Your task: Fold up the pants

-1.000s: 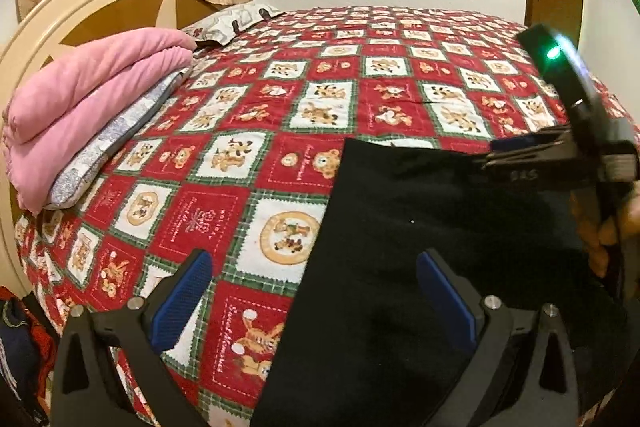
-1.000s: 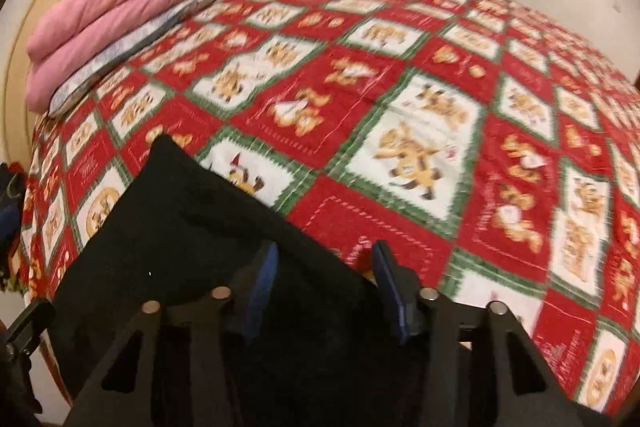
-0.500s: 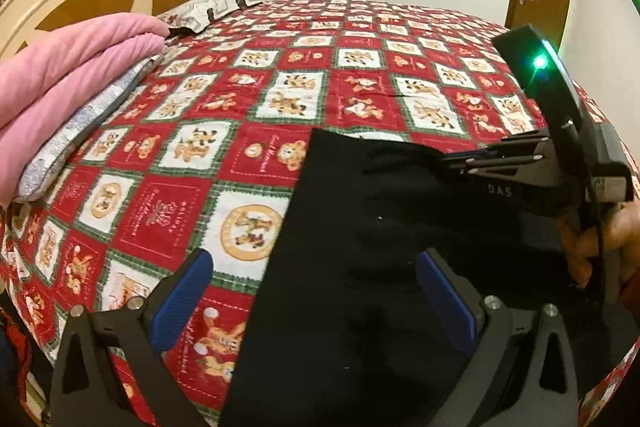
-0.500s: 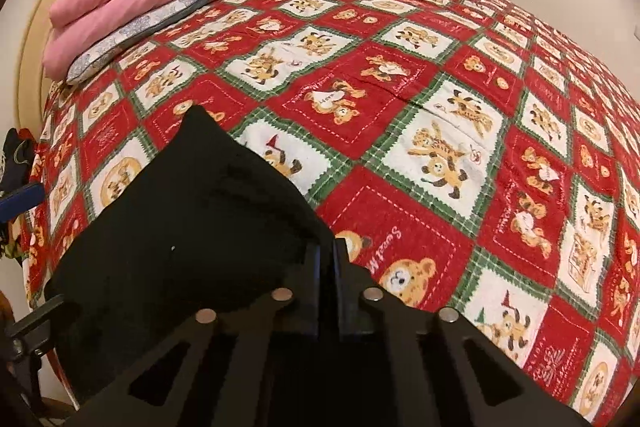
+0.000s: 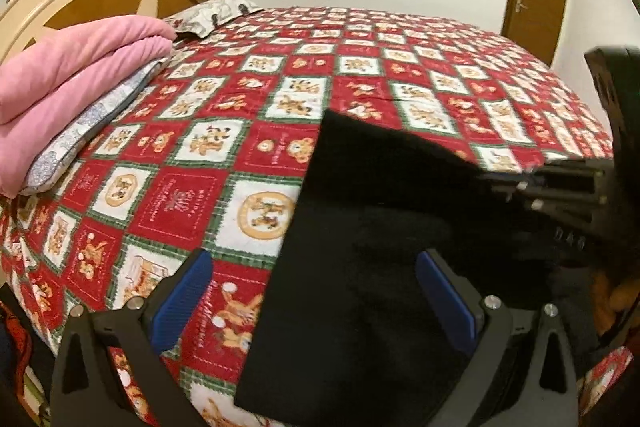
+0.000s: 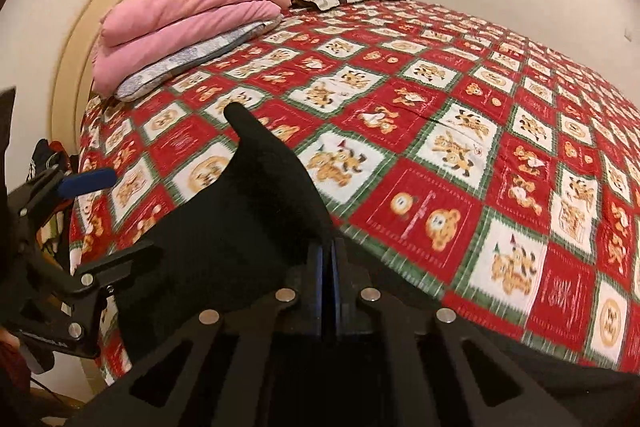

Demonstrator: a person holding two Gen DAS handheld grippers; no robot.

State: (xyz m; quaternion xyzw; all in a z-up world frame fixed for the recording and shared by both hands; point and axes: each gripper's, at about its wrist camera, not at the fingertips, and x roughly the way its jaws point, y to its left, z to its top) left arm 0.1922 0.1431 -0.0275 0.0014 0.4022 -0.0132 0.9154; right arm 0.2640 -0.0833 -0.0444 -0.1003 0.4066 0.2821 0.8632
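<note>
Right now the right gripper (image 6: 328, 267) is clamped flat on a fold of the black pants (image 6: 240, 219), its blue pads pressed together with cloth between them, and the fabric rises ahead of it to a peaked corner lifted off the bed (image 6: 440, 167). The left gripper (image 5: 316, 299) stands wide, nothing between its pads; the pants lie just ahead of it and under its right finger, their straight left edge running forward between the two fingers, with the quilt bare beneath its left finger.

The step in hand looks like carrying the pinched edge over to make a fold. To do it well, the right gripper should lift only enough to clear the layer beneath, then travel in a level arc so the cloth drapes without dragging the lower layer along. The left gripper would help most by pinning or pinching the straight edge beside it, so the crease forms where wanted, not wherever the fabric slips. Soft knit like this will likely sag and bunch, so lay the corner down onto its matching corner before letting go, then smooth outward.

Well ahead and to the left of both, a pink blanket (image 5: 76, 75) sits on a pillow by the headboard, clear of the work.
</note>
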